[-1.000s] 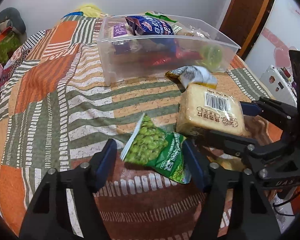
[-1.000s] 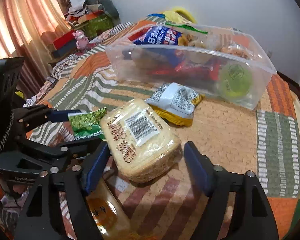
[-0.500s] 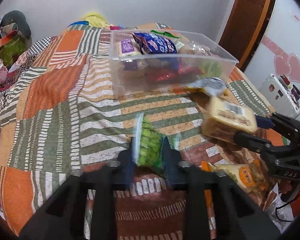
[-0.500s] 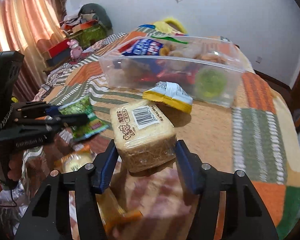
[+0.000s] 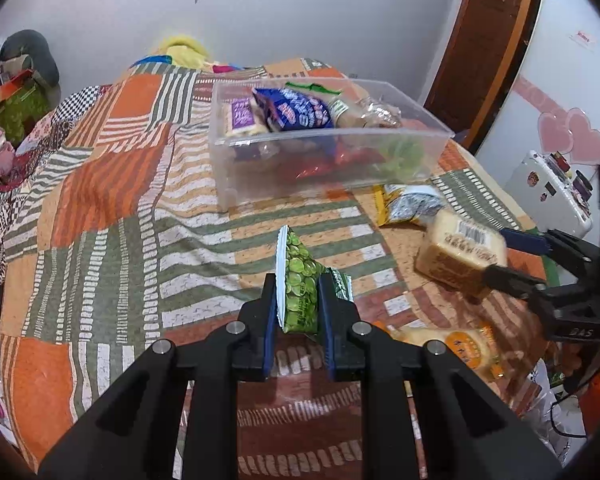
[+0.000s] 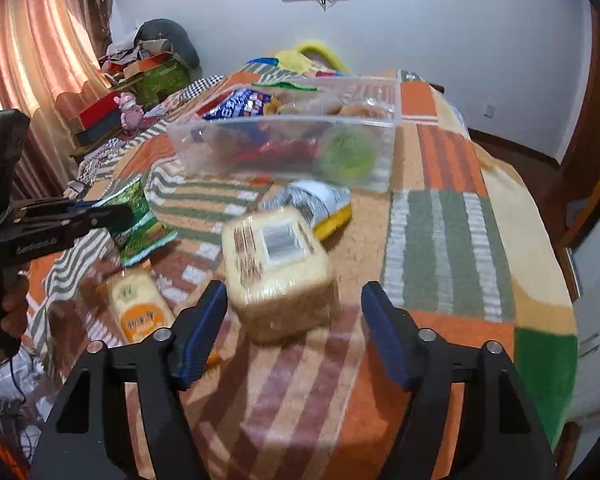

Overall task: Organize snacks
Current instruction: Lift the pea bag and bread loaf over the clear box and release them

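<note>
My left gripper point(image 5: 296, 300) is shut on a green pea snack bag point(image 5: 300, 280) and holds it above the patchwork bed cover; the bag also shows in the right wrist view point(image 6: 140, 220). My right gripper point(image 6: 294, 312) stands wide open around a wrapped bread loaf point(image 6: 278, 272); the right pad is clear of the loaf, and I cannot tell whether the left pad touches it. In the left wrist view the loaf point(image 5: 460, 256) sits between its fingers. A clear plastic bin point(image 5: 380, 136) holding several snacks stands farther back.
A white-and-yellow snack bag point(image 5: 412, 208) lies between the bin and the loaf. A pale orange-labelled packet point(image 6: 140, 312) lies near the bed's front edge. Boxes and a pink toy point(image 6: 128, 108) sit at the far left. A door point(image 5: 496, 40) is at the right.
My left gripper closed on the pea bag and lifted it. My right gripper closed in on the loaf and raised it, then opened wide; the loaf now looks blurred.
</note>
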A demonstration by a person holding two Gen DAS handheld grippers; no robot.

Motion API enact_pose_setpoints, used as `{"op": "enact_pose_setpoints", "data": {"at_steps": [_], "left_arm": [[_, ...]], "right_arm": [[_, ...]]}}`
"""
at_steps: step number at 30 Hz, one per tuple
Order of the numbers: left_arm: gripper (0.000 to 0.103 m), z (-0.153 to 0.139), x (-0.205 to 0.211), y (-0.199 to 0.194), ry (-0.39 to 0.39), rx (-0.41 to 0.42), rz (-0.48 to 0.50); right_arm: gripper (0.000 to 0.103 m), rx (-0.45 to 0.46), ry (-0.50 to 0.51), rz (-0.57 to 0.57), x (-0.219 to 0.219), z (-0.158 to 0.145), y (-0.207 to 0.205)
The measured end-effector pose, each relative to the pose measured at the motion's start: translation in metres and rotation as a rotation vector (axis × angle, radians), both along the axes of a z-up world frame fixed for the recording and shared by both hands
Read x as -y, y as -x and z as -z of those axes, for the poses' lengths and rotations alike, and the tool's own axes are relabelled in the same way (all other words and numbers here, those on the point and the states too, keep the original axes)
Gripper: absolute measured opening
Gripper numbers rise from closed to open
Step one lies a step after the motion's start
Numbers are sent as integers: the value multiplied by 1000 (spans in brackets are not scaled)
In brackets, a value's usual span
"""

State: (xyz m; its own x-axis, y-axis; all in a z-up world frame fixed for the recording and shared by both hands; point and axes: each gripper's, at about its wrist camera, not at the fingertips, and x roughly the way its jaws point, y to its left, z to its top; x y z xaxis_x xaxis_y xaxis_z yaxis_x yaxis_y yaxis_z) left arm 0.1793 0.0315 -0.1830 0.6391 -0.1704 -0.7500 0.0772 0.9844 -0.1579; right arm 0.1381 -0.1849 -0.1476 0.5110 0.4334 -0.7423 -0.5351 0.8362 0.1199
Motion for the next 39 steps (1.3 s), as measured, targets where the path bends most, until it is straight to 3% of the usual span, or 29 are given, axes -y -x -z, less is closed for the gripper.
{"op": "enact_pose_setpoints", "data": {"at_steps": [6, 9, 13, 21, 30, 39], "left_arm": [[18, -12, 2, 0, -7, 24, 3], [18, -17, 3, -1, -12, 37, 2], [18, -25, 5, -5, -19, 57, 3], [18, -51, 11, -25, -15, 122, 3], [18, -78, 20, -67, 0, 191, -1], [18, -81, 26, -118, -4, 215, -25]], "right_arm": [[70, -31, 9, -36, -21, 13, -17], [56, -63, 0, -45, -23, 20, -21], [53, -68, -35, -48, -21, 16, -16], [53, 41, -83, -15, -9, -20, -8], [53, 138, -136, 102, 0, -56, -43], [53, 170, -141, 165, -11, -62, -79]]}}
